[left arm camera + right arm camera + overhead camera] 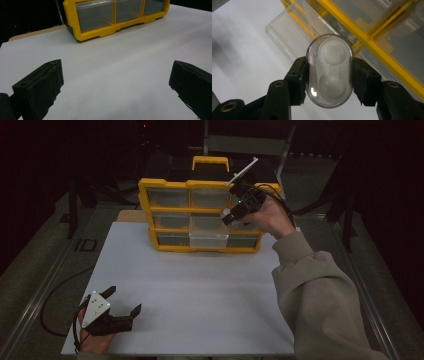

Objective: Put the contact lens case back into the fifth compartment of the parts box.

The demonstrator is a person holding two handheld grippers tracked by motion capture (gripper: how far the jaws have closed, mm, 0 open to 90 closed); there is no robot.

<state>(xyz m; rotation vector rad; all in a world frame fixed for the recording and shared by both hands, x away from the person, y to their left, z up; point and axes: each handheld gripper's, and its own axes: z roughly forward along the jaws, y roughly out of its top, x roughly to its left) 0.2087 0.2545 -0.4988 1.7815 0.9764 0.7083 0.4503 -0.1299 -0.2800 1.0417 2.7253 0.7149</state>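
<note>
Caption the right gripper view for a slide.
Right tongs clamp a clear oval plastic case above the yellow organizer's pulled-out transparent drawer.

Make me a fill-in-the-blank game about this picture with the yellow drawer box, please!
1. The right gripper is shut on a clear ____ case with two round cups inside.
2. The frame of the drawer organizer is coloured ____.
3. The left gripper rests low over the white board with its jaws ____.
4. One clear drawer in the organizer's bottom row is pulled ____.

Missing words: plastic; yellow; open; out
</note>
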